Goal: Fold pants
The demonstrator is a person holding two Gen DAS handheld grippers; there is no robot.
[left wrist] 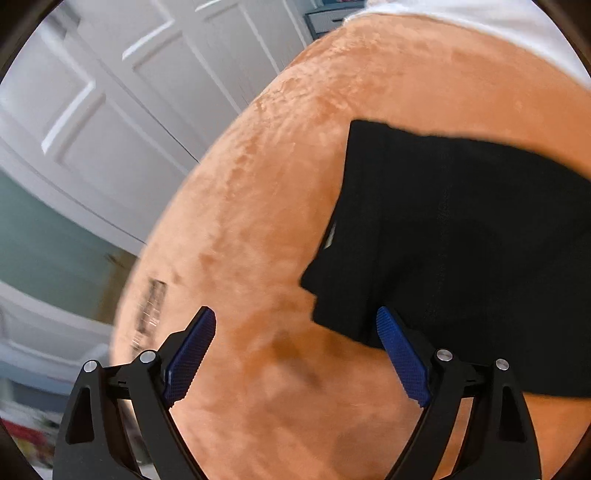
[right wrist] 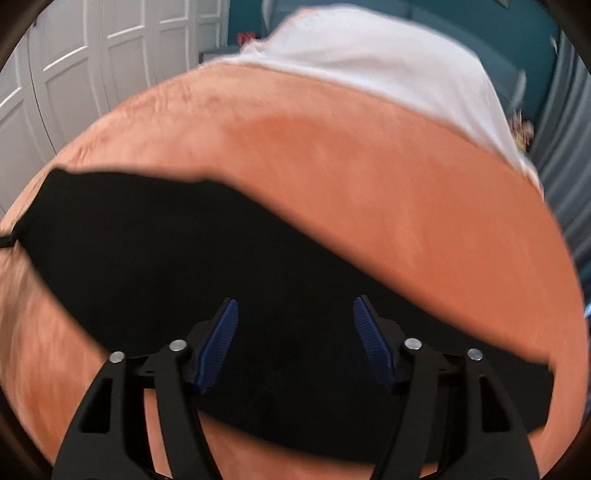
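Black pants [left wrist: 461,240] lie flat on an orange plush blanket [left wrist: 277,184]. In the left wrist view they fill the right side, and my left gripper [left wrist: 295,317] is open and empty above the blanket, its right finger at the pants' near left edge. In the right wrist view the pants [right wrist: 184,251] stretch as a wide band across the blanket [right wrist: 406,203]. My right gripper [right wrist: 294,304] is open and empty, hovering over the middle of the pants. Both views are blurred.
A white sheet [right wrist: 388,62] covers the far end of the bed. White panelled closet doors [left wrist: 110,92] stand to the left. A teal wall [right wrist: 498,29] and grey curtain [right wrist: 565,166] are at the right. The bed's left edge drops off by the doors.
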